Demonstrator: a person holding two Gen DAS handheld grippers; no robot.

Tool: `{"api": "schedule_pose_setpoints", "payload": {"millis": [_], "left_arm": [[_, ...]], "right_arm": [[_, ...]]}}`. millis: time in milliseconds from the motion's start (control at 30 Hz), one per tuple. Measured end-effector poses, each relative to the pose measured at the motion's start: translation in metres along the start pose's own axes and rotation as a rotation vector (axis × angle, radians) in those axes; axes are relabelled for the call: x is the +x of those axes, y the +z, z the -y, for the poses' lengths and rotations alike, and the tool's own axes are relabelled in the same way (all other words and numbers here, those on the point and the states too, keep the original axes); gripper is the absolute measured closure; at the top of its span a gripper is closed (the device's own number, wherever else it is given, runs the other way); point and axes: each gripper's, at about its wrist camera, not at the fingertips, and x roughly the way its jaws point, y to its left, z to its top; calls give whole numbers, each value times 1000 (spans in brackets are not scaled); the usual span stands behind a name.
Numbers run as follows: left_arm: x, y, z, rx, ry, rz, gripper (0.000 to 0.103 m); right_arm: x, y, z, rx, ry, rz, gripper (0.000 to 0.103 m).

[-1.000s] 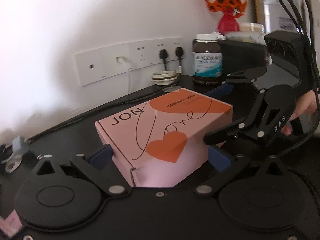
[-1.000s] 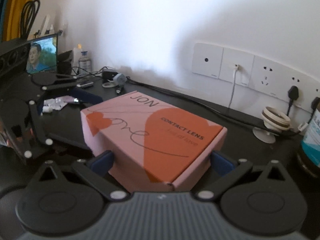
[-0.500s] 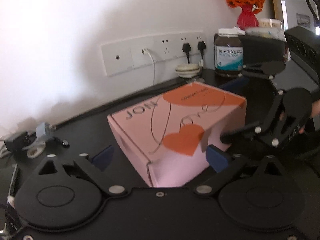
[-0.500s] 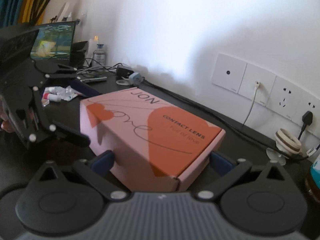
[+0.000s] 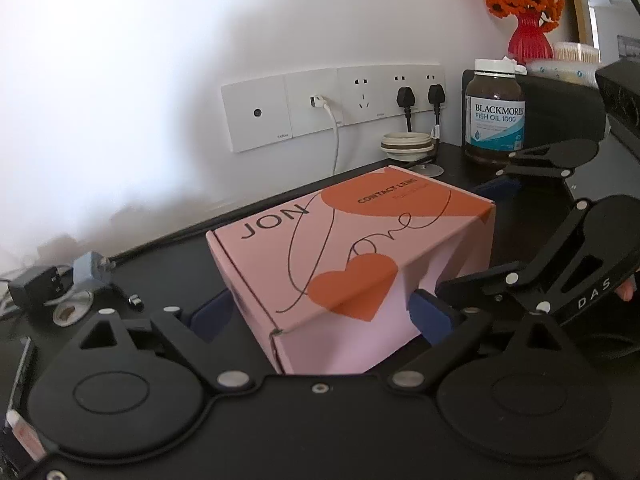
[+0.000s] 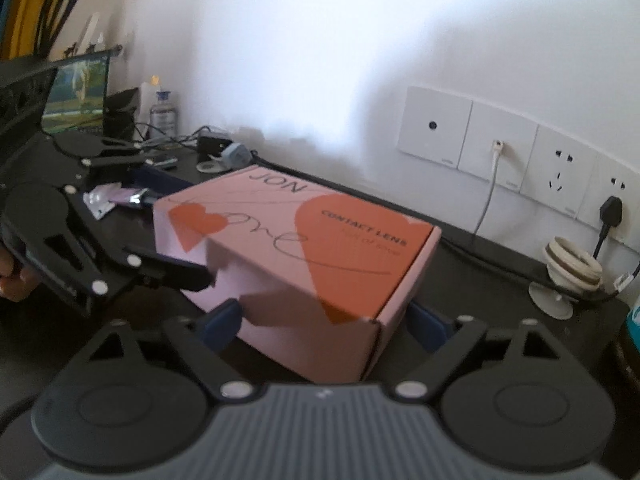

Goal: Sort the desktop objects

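Pink box (image 5: 320,248), orange hearts

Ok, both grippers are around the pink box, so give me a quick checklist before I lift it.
1. Box sits between the jaws of the left gripper, which have just been closing: ok.
2. Box sits between the jaws of the right gripper, which have also just been closing: ok.
3. Pads press firmly on the box's sides: cannot tell.
4. Box lid is shut and flat: ok.
5. The grippers' neighbouring fingers are clear of each other at the shared side: cannot tell, they look very close.
6. Bottle stands apart behind the box: ok.
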Motion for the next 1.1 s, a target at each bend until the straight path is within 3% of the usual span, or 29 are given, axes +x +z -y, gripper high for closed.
{"api": "schedule_pose_setpoints", "payload": {"millis": [433, 467, 500, 533, 733, 833, 1100], "left_arm": [[19, 8, -14, -38, 112, -15, 5], [16, 7, -14, -50, 117, -12, 4], [13, 6, -15, -61, 122, -8, 1], [9, 5, -15, -73, 124, -7, 0], [-1, 4, -12, -92, 152, -31, 0], [-3, 5, -9, -85, 204, -24, 0], [-16, 3, -8, -175, 235, -10, 0]], "right_arm": [[18, 13, 9, 92, -86, 28, 14], [18, 14, 9, 109, -91, 31, 11], [18, 14, 9, 130, -95, 33, 2], [17, 14, 9, 151, -97, 33, 1], [13, 15, 6, 227, -135, 9, 1], [8, 15, 5, 272, -149, 8, 1], [0, 22, -3, 340, -356, -69, 1]]}}
